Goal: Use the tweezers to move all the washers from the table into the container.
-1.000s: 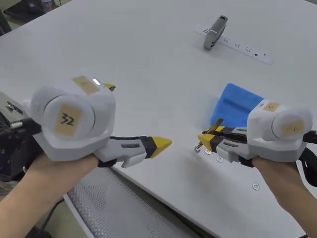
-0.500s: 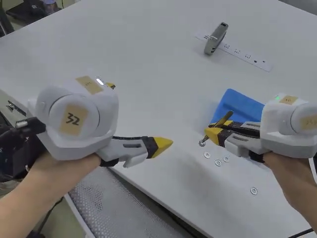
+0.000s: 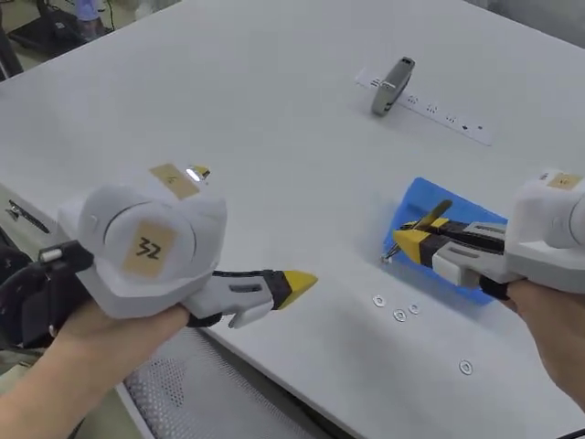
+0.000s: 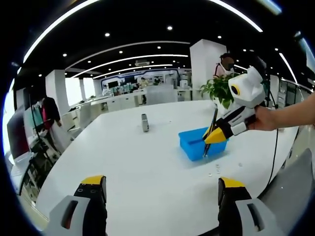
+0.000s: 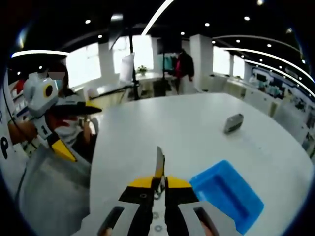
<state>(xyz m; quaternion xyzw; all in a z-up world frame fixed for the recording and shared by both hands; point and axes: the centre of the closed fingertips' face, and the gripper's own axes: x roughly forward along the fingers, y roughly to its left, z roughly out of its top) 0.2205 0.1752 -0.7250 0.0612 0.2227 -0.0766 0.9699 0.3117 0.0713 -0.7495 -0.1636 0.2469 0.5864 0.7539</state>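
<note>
My right gripper is shut on the tweezers, which lie between its yellow jaws. The tweezers' tip hangs at the near left corner of the blue container; a small silvery bit sits at the tip, too small to tell what it is. Three washers lie close together on the white table just in front of the container, and one more washer lies nearer the edge. My left gripper is held off to the left at the table's front edge, open and holding nothing.
A white power strip with a grey object on its end lies at the far side of the table. The table's front edge runs under my left gripper. People and desks stand in the hall beyond.
My right gripper has carried the tweezers up from beside the washers and back to the container's near corner. The left gripper has kept its place.
</note>
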